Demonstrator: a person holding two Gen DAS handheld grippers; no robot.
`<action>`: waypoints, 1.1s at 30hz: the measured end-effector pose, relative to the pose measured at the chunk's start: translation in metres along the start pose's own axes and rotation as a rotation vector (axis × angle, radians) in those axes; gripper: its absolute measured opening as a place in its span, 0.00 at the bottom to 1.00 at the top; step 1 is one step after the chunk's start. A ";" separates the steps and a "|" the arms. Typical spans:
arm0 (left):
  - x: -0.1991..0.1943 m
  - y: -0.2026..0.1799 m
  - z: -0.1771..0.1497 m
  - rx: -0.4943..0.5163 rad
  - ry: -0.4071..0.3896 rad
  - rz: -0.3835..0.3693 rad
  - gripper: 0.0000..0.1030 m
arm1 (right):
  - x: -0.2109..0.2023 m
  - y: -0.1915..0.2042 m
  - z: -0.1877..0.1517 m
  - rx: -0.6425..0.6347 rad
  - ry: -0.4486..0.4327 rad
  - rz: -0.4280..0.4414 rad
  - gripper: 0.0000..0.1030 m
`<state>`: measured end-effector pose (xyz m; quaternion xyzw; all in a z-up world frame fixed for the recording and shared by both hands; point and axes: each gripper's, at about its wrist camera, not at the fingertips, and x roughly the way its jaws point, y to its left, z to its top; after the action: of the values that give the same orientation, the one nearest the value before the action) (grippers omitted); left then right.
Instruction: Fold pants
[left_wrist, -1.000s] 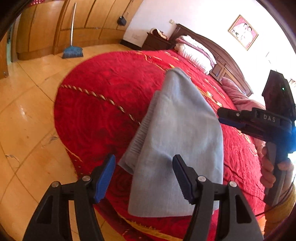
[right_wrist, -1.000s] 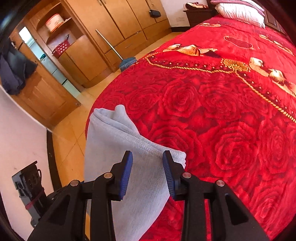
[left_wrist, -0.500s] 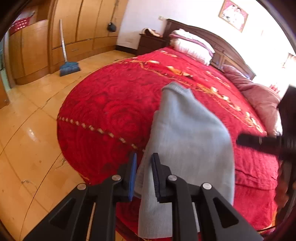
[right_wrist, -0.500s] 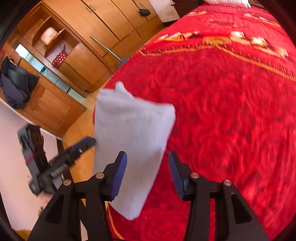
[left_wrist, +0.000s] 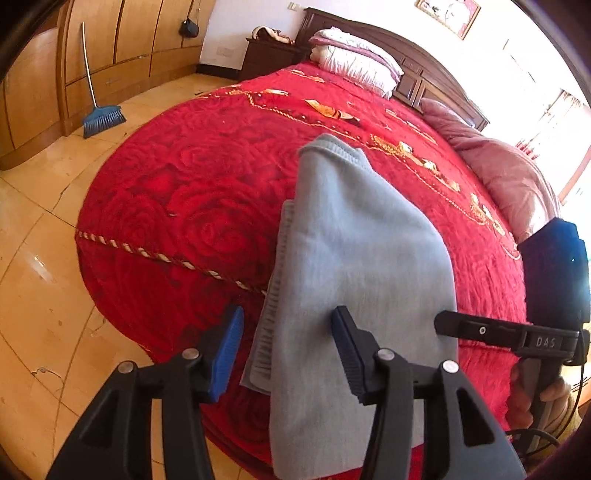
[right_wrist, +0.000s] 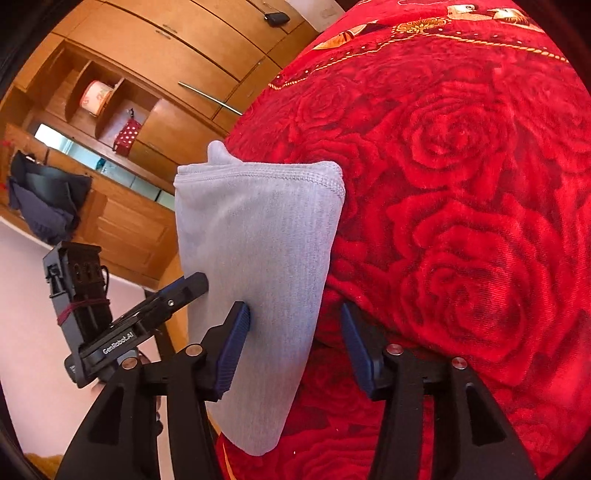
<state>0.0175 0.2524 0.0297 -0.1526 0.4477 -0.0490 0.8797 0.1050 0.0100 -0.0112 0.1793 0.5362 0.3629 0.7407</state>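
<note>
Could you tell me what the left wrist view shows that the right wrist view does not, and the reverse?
Only the left wrist view shows the broom, the pillows and the headboard. Only the right wrist view shows the open shelves with a round tin and the dark clothes hanging by the cabinet. Both show the folded grey pants on the red bedspread, and both grippers open: left gripper, right gripper.

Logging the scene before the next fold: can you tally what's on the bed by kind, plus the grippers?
Grey folded pants: 1
Pillows at the headboard, one white, one pink: 2
Red bedspread: 1
Grippers, left and right, both open: 2
Total: 6
</note>
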 end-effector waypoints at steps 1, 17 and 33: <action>0.001 -0.001 0.001 -0.002 -0.002 -0.010 0.51 | -0.001 -0.001 0.000 0.001 -0.001 0.006 0.51; 0.015 0.001 0.006 -0.038 0.009 -0.036 0.63 | 0.005 -0.004 0.002 -0.044 -0.009 0.086 0.49; 0.004 -0.027 0.004 0.009 -0.023 0.005 0.34 | -0.015 0.013 0.000 -0.038 -0.058 0.122 0.23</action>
<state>0.0243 0.2263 0.0374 -0.1480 0.4375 -0.0473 0.8857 0.0982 0.0078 0.0077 0.2078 0.4954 0.4122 0.7359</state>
